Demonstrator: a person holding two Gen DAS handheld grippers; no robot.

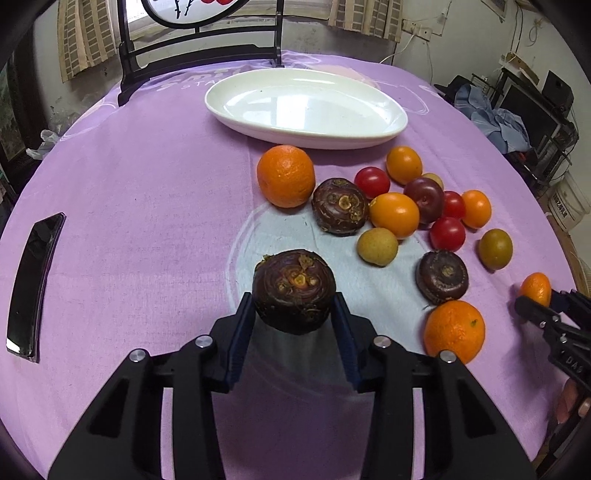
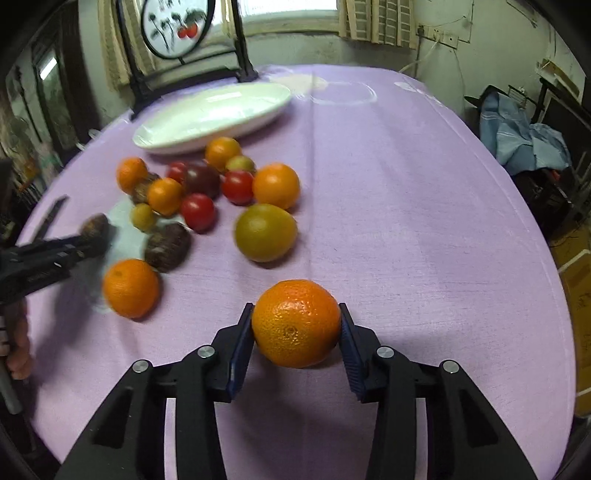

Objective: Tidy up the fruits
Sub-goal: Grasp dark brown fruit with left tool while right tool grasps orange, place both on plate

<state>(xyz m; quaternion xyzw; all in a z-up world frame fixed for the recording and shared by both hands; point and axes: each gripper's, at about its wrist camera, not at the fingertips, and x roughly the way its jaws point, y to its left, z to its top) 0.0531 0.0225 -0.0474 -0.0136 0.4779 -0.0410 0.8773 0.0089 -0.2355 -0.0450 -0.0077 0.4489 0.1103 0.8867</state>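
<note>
My left gripper (image 1: 294, 306) is shut on a dark brown water chestnut (image 1: 294, 290), held just above the purple cloth. My right gripper (image 2: 296, 325) is shut on an orange (image 2: 296, 323) near the table's front. It also shows at the right edge of the left wrist view (image 1: 533, 301) with the orange (image 1: 536, 288). A white oval plate (image 1: 306, 107) sits empty at the back. Between plate and grippers lies a pile of fruit: oranges (image 1: 286, 175), red tomatoes (image 1: 372, 181), two more water chestnuts (image 1: 340, 206), a greenish fruit (image 2: 266, 232).
A black phone (image 1: 33, 284) lies on the cloth at the left. A black-framed decorative screen (image 2: 177, 29) stands behind the plate. The round table's edge curves off to the right, with clutter and blue cloth (image 2: 524, 133) beyond.
</note>
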